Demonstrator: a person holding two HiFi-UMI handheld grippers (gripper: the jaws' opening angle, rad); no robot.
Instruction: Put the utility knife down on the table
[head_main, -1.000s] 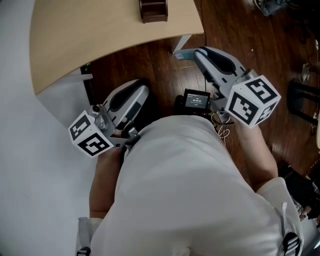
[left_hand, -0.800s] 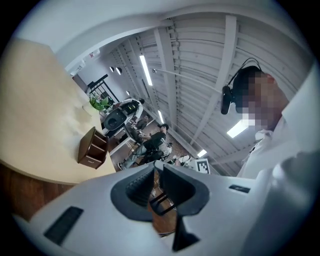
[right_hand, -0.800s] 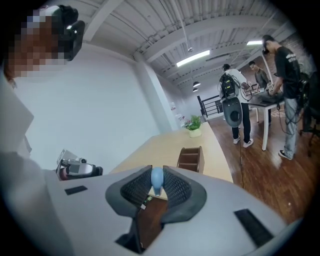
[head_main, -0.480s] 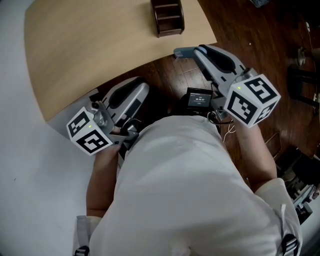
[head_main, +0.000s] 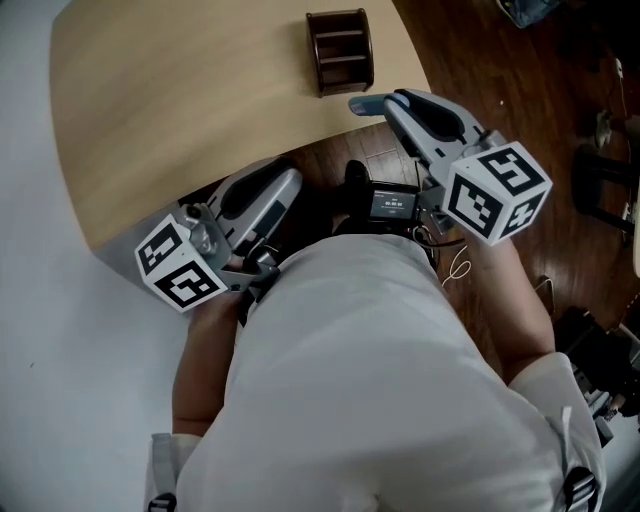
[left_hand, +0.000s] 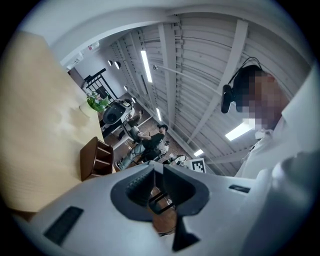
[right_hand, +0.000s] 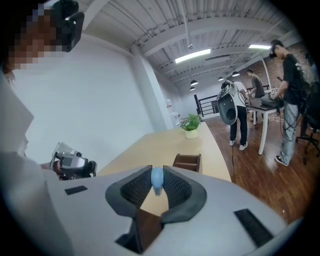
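Observation:
A pale blue utility knife sticks out of my right gripper, whose jaws are shut on it beside the near edge of the wooden table. In the right gripper view the knife's blue end sits pinched between the ribbed pads of the right gripper, with the table beyond. My left gripper hangs lower at the left, below the table's edge. Seen in its own view, the left gripper has its jaws together with nothing held.
A brown wooden organizer stands on the table near its right edge, just beyond the knife. A potted plant sits at the table's far end. Dark wood floor lies to the right. People stand at desks farther back.
The head view has swung, so more of the table and the whole organizer show. The right gripper with the knife now sits nearer the table's edge. The left gripper has stayed put.

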